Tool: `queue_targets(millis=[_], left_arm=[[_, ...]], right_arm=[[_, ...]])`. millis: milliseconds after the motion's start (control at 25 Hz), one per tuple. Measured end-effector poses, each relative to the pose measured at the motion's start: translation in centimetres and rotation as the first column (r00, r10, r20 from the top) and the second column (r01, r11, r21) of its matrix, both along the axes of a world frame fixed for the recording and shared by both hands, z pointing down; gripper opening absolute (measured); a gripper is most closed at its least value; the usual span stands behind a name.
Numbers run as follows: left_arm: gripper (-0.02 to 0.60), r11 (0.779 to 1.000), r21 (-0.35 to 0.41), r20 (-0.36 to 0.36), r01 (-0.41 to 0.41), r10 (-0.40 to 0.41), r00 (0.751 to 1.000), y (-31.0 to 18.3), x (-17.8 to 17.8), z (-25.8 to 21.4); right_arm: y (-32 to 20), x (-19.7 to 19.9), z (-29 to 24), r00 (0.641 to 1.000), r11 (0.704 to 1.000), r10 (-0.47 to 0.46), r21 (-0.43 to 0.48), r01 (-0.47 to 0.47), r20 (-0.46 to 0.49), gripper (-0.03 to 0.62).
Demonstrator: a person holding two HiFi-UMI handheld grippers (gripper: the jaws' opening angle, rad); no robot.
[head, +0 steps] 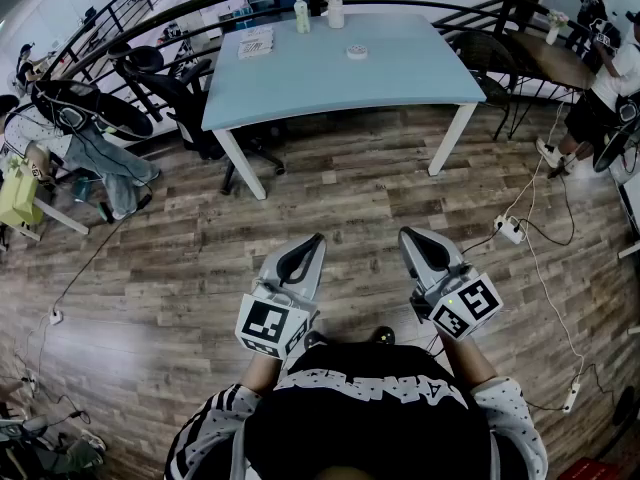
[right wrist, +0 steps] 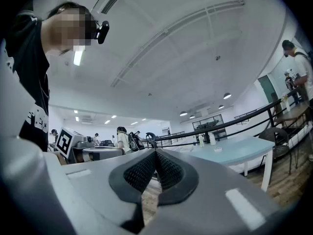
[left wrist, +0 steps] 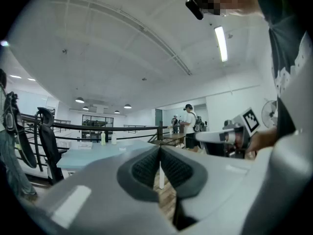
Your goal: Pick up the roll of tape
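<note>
Head view: roll of tape (head: 356,52) well ahead on table (head: 300,93), centred between left gripper (head: 316,240), right gripper (head: 406,236); both closed, empty.

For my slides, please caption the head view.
Left hand-held gripper and right hand-held gripper, both shut, face a light blue table bearing a small white tape roll.

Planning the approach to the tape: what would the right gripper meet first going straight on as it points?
Nothing close to the right gripper: only wooden floor lies below its line. Farther on, probably the near edge of the blue table; height unclear.
</note>
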State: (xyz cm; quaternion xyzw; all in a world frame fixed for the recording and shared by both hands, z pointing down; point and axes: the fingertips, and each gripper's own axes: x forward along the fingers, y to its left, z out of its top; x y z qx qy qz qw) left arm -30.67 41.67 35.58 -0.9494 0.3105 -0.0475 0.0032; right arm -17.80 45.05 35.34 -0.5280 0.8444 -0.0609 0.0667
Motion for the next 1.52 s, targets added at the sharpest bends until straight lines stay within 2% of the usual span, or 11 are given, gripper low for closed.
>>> queue_targets(millis=[240,480,800,1160,1520], left_arm=[[0.0,1.0,0.003,0.008,-0.007,0.007,1.0,0.3,1.1,-0.4],[0.0,1.0,-0.004,0.019,-0.002,0.002,1.0,0.6,1.5,0.2],[0.0,1.0,-0.008,0.037,0.008,-0.008,0.999,1.0,2.9,0.5],[0.0,1.0,-0.013,0.048,-0.017,0.018,0.999,1.4,6.1,0.7],[0.0,0.999,0.002,0.052,-0.051,0.051,0.997,2.3,11.1,0.7]], right_arm=[[0.4,1.0,-0.2,1.0,1.0,0.009,-0.001,-0.009,0.01,0.003],[0.7,0.8,0.1,1.0,1.0,-0.021,0.019,0.022,-0.015,0.003],[1.0,2.7,0.3,1.0,0.999,-0.023,0.023,0.022,0.016,0.005],[1.7,6.0,0.4,0.999,1.0,-0.001,0.027,0.0,0.041,0.005],[3.0,10.7,0.5,0.998,0.999,0.024,0.038,-0.026,0.053,0.005]])
